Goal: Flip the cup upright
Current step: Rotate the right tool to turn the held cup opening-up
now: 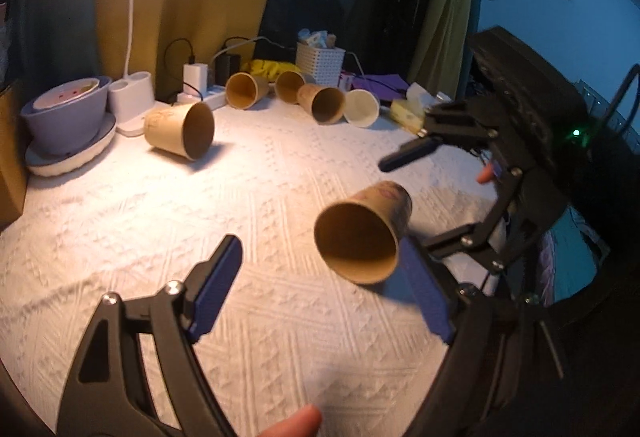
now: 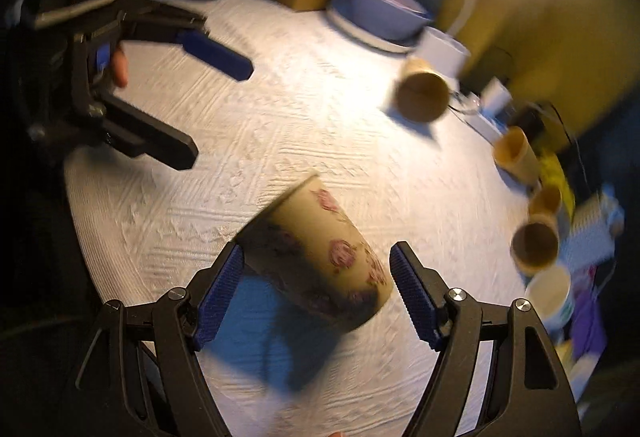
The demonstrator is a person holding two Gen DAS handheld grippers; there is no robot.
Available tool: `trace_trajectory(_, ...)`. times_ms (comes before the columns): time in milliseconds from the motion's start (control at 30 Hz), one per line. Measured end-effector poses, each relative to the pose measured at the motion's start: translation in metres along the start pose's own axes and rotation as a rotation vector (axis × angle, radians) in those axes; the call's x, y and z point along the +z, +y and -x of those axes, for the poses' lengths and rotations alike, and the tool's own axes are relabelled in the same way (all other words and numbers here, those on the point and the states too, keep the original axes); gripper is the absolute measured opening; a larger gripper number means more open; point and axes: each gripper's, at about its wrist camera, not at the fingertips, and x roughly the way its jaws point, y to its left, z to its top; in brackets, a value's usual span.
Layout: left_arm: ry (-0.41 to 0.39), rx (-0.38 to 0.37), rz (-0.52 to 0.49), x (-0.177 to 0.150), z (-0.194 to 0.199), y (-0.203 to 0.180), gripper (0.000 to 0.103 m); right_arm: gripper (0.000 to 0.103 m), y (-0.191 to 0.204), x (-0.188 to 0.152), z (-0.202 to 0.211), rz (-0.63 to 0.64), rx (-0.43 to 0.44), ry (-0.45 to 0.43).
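Working over the white quilted tabletop (image 2: 280,109), we found the flowered paper cup (image 2: 320,257) lying on its side near the front edge, mouth toward the left claw (image 1: 320,285) and base toward the right claw (image 2: 316,293). Both claws stood wide open and held nothing, the right one straddling the cup's base end with its blue pads (image 2: 412,293) apart from the wall. To do this well, we judged we should close gently on mid-wall, avoid crushing the paper, then rotate it mouth-up.
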Motion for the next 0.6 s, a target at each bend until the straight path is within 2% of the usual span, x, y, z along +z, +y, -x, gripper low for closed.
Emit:
trace_trajectory(167,0.016,-0.012,0.019,-0.013,0.004,0.0,0.082,0.078,0.014,0.017,-0.014,0.193,0.07,0.094)
trace_trajectory(267,0.022,-0.025,0.032,-0.016,0.003,0.002,0.082,0.078,0.015,0.024,-0.026,0.279,0.071,0.16)
trace_trajectory(433,0.008,-0.069,0.056,-0.016,0.005,0.006,0.082,0.078,0.011,0.032,-0.044,0.378,0.077,0.257)
trace_trajectory(600,0.003,-0.082,0.103,-0.019,0.006,0.014,0.082,0.078,0.011,0.041,-0.058,0.432,0.073,0.314)
